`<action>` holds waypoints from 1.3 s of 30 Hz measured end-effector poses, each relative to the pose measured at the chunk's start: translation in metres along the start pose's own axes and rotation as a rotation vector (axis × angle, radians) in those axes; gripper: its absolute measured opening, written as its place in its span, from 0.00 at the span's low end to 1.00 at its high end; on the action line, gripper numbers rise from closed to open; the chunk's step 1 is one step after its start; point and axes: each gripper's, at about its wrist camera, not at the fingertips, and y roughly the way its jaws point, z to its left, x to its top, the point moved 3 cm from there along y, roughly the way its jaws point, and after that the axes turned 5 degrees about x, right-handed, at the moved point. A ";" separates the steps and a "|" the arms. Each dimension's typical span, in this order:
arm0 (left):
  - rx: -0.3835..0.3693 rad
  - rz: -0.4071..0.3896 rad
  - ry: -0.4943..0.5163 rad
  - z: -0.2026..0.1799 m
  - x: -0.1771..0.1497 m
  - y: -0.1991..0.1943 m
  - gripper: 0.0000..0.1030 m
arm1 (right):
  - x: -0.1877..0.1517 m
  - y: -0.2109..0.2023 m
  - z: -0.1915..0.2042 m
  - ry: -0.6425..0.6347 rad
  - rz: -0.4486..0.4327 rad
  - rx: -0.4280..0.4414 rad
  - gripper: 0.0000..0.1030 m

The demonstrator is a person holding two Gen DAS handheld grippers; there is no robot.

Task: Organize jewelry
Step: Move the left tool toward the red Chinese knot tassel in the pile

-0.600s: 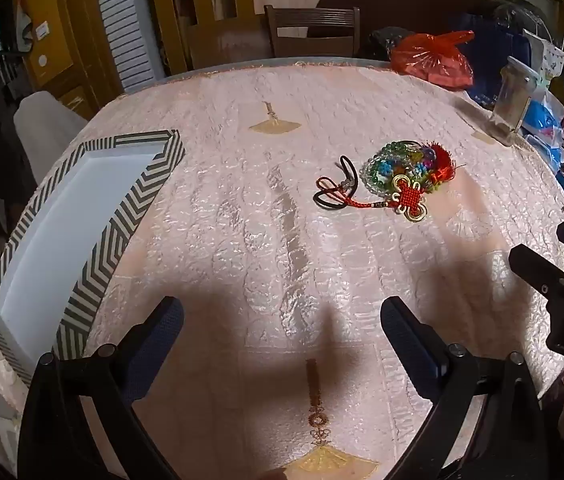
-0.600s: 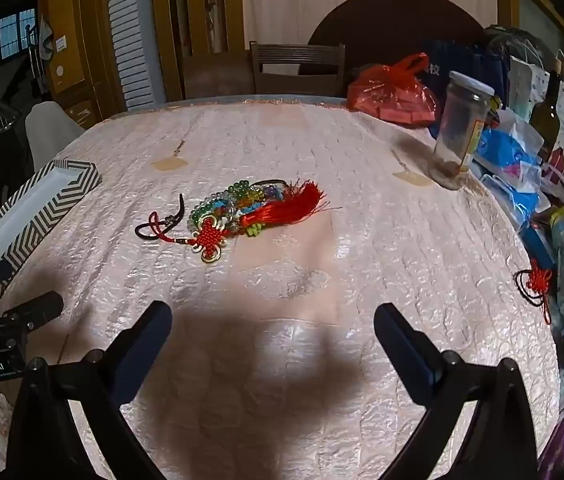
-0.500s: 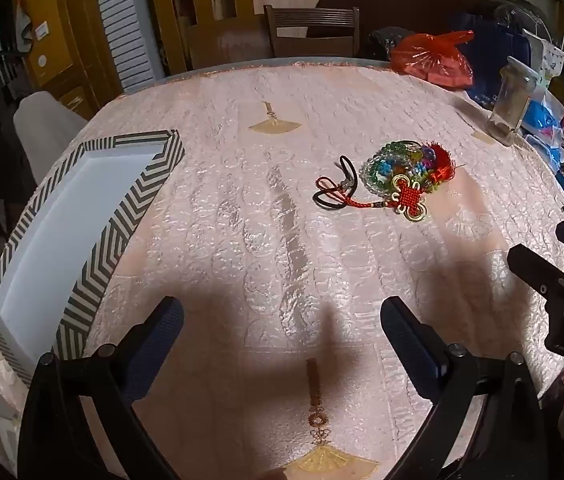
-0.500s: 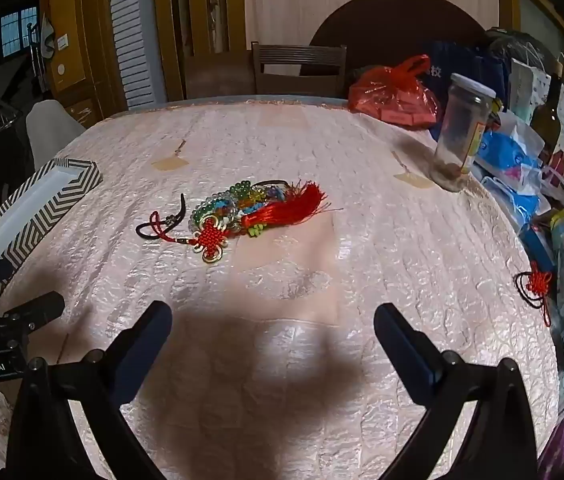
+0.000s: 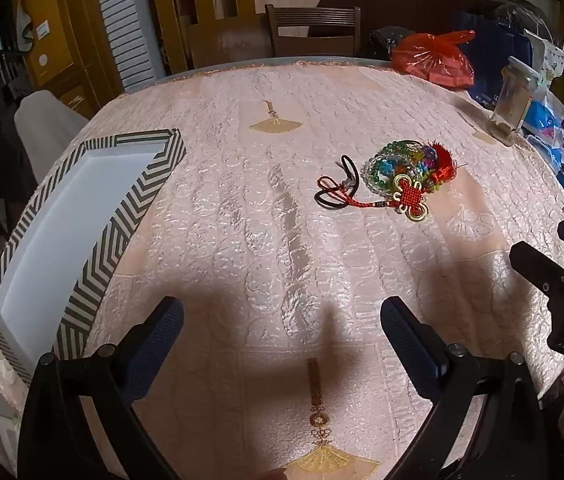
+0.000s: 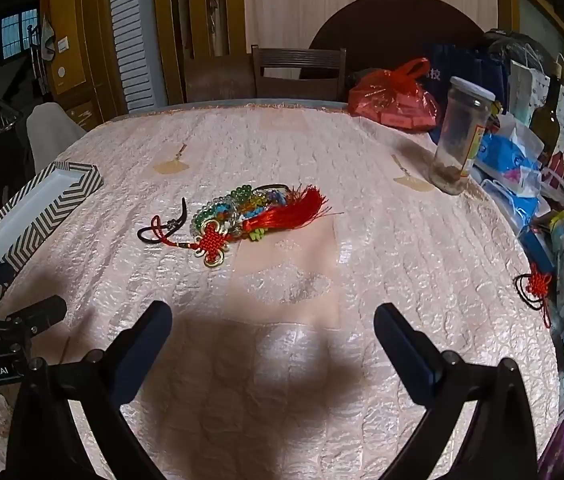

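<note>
A pile of jewelry (image 5: 397, 172) lies mid-table: coloured bead bracelets, a red Chinese knot with a tassel and black cords. It also shows in the right wrist view (image 6: 238, 216). A zigzag-patterned tray with a white inside (image 5: 122, 216) sits at the table's left edge, also in the right wrist view (image 6: 38, 216). My left gripper (image 5: 282, 340) is open and empty above the near table. My right gripper (image 6: 272, 340) is open and empty, nearer than the pile. Each gripper shows at the edge of the other's view.
A glass jar (image 6: 461, 136) stands at the back right. A red plastic bag (image 6: 393, 96), a dark bottle (image 6: 545, 120) and packets crowd the right edge. A second red knot (image 6: 535, 286) lies there. A wooden chair (image 6: 297, 72) stands behind the table.
The right gripper has edged slightly forward toward the jewelry pile. The left gripper has barely moved. Both stay open.
</note>
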 end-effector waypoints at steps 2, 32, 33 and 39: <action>0.002 0.000 0.000 0.000 0.000 0.000 1.00 | 0.000 -0.001 0.001 -0.004 -0.003 0.000 1.00; 0.008 0.007 -0.023 0.005 -0.003 0.003 1.00 | 0.000 0.000 0.006 -0.026 -0.007 -0.014 1.00; 0.009 0.007 -0.022 0.004 -0.003 0.003 1.00 | 0.000 0.000 0.006 -0.026 -0.007 -0.012 1.00; 0.012 0.011 -0.020 0.005 -0.005 0.008 1.00 | 0.000 -0.001 0.007 -0.025 -0.010 -0.011 1.00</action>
